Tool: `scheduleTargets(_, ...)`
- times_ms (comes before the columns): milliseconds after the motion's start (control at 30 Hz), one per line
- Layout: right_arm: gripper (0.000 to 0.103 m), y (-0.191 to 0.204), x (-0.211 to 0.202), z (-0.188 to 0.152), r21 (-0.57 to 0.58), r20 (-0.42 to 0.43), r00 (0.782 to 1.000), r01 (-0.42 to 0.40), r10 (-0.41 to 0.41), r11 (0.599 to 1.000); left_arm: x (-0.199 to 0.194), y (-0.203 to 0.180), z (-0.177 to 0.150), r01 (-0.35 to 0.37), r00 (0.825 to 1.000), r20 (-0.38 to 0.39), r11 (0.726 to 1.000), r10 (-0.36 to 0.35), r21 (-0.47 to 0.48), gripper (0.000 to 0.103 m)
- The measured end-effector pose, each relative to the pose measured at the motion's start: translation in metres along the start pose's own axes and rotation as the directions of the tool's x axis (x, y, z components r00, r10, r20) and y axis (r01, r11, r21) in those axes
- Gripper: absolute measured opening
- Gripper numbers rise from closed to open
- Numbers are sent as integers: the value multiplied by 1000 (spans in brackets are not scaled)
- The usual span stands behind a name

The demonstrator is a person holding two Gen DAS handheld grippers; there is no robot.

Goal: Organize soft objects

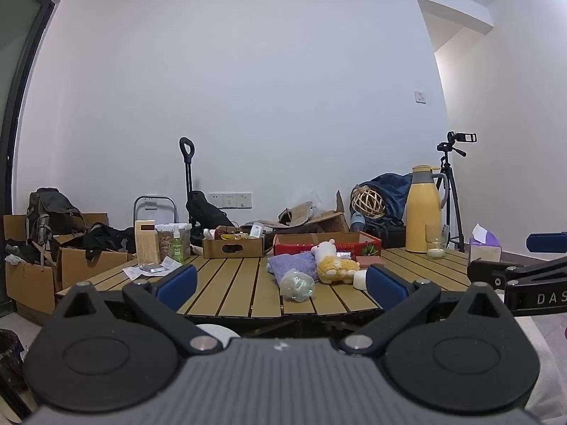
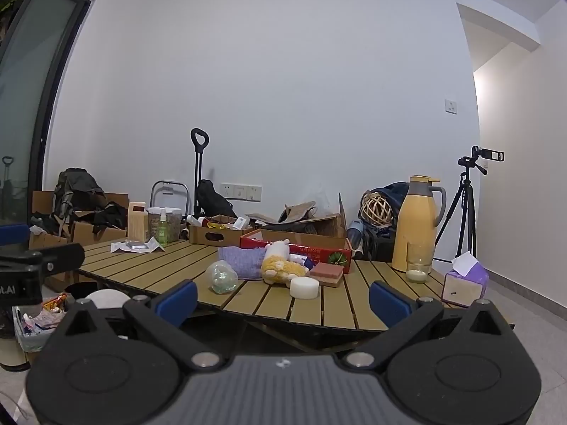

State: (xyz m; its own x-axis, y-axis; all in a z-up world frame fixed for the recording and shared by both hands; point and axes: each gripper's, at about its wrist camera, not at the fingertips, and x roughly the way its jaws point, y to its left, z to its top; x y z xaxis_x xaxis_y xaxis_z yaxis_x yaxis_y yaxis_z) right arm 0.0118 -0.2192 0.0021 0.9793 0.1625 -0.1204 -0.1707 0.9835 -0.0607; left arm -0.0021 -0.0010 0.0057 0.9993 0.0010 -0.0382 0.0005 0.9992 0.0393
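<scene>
Wooden slats run across the low table [image 2: 170, 265], and both claws hang short of its near edge, nothing touched yet. Left claw [image 1: 281, 283] spread wide, empty; right claw [image 2: 281, 299] likewise released and bare.

Scanning left to right across the soft pile at mid-table: a clear crinkly bag [image 2: 221, 276] sits nearest the left, then the purple knitted cloth [image 2: 241, 260] just behind it, the yellow-and-white plush toy [image 2: 281, 264] lying on its side against the cloth, a white round sponge [image 2: 304, 287] close to the near edge, and a pink sponge block [image 2: 326, 271] to the right. Behind them waits the red cardboard box [image 2: 301, 244] (the likely home for all this, by my reading).

My call: start with the plush, approach low and level, pinch its fat middle gently so it doesn't squirt out, and lift clear before swinging over the box wall.
</scene>
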Motion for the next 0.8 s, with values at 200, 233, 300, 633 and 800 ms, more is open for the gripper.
scheduleTargets(200,103,0,-1,-1,-1,3,1000,0,0,1000,-3,2,1,1,1000,4,1000,-1,0,103)
scheduleTargets(233,103,0,0,-1,0,2,1000,0,0,1000,-4,2,0,1,1000,4,1000,-1,0,103)
scheduleTargets(300,103,-1,0,-1,0,2,1000,0,0,1000,-5,2,0,1,1000,4,1000,-1,1,103)
scheduleTargets(633,103,-1,2,-2,-1,-2,1000,0,0,1000,-3,1,0,0,1000,1,1000,0,3,103)
scheduleTargets(800,103,0,2,-3,-1,-3,1000,-1,1,1000,-3,1,-1,1,1000,1,1000,-1,4,103)
